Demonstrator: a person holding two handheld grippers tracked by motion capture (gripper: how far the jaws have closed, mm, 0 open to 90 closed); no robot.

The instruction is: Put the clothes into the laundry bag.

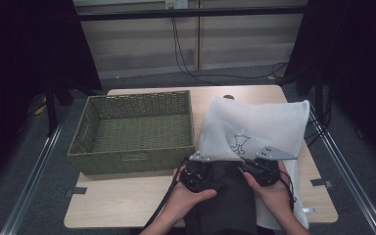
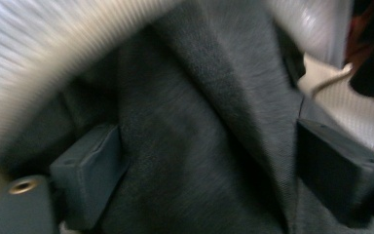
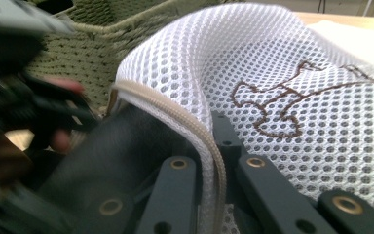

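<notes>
Left to right on the table [image 1: 127,205]: green woven basket [image 1: 136,129], then the white mesh bag [image 1: 269,122], its near edge meeting the two grippers. Dark grey garment [image 1: 225,196] lies at the table's near edge between the hands, its far end going under the bag's open edge. Left gripper [image 1: 210,182]: high view shows the hand wrapped around it and pressed against the garment, jaws hidden. The left gripper view [image 2: 199,165] shows what the high view can't: jaws spread, grey fabric lying between them, with the pads [image 2: 95,165] at its sides; whether they press on it can't be told. Blurred bag rim arcs overhead. Right gripper [image 1: 247,171]: high view shows it at the bag mouth. The right gripper view [image 3: 214,146] shows the jaws pressed together on the bag's zipper edge [image 3: 204,131], lifting the mesh over the garment [image 3: 121,141]. That view also catches the left gripper, blurred, at its left, and the basket wall [image 3: 78,53] behind. Only the high view gives the layout: basket just left of the bag, touching or nearly so. Markings: a brown outline drawing stitched on the mesh [image 3: 282,105], seen small in the high view [image 1: 240,143], large in the right gripper view; no readable text. There is a faint mark on the basket's front wall, illegible.
</notes>
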